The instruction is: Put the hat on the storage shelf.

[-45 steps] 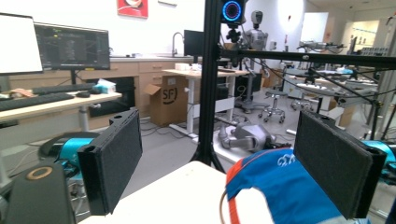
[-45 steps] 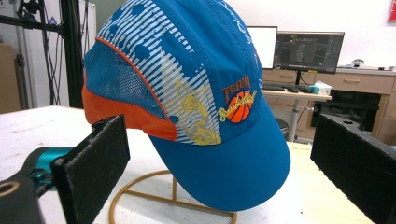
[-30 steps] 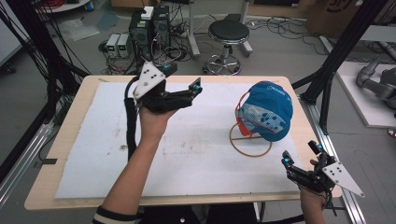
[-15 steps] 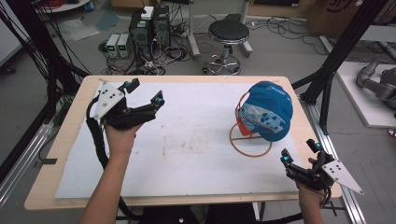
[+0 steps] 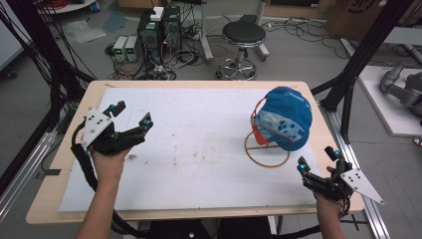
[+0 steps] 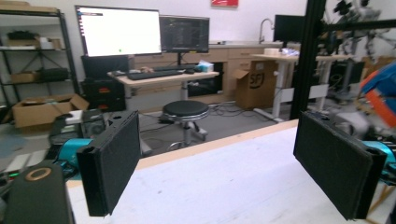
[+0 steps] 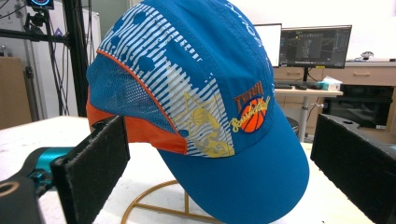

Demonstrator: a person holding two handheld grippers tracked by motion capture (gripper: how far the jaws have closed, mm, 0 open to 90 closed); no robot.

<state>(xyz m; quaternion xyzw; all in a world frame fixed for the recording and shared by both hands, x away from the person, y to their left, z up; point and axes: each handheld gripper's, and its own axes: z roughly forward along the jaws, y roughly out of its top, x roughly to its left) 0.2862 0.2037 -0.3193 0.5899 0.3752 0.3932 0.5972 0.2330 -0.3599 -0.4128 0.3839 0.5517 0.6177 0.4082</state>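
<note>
Jaws of the right hand-held gripper [image 5: 318, 158] stand wide apart and empty at the bench's [image 5: 199, 144] near right corner, aimed at the blue cap [image 5: 286, 117], which sits on a gold wire stand [image 5: 266, 154] toward the right side of the bench. My reading is that the cap is the thing to take. Approach low and level, close on the brim [image 7: 243, 186] rather than the soft mesh, and lift straight up so the stand does not tip. The left hand-held gripper [image 5: 132, 115], also open and empty, hangs well apart over the left side.
</note>
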